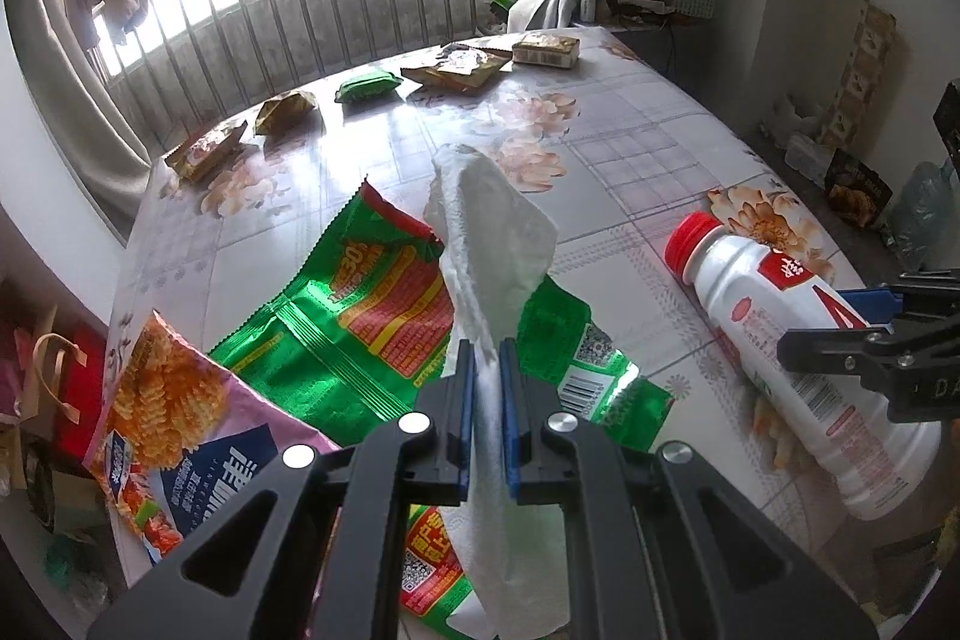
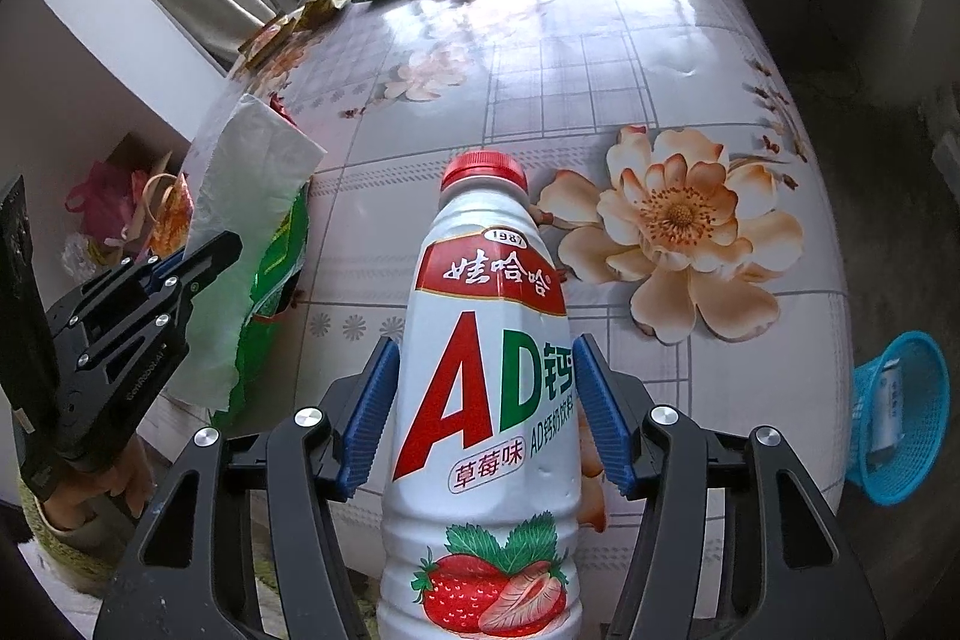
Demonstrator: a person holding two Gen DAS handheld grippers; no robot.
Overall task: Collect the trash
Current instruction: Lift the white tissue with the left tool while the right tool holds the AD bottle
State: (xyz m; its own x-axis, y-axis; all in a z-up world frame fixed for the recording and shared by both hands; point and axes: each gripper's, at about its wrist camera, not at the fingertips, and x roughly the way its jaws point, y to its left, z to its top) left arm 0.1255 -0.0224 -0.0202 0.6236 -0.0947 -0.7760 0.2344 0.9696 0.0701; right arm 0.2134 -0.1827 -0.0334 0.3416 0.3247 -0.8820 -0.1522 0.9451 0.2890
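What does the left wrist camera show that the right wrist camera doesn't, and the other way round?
Only the left wrist view shows the purple and orange noodle snack bag at the near table edge, and the left gripper shut on the white paper towel.

Only the right wrist view shows the blue plastic mesh basket beside the table, and the strawberry picture on the bottle.

Both show the white red-capped drink bottle between the right gripper pads, the green foil wrapper and the floral tablecloth.
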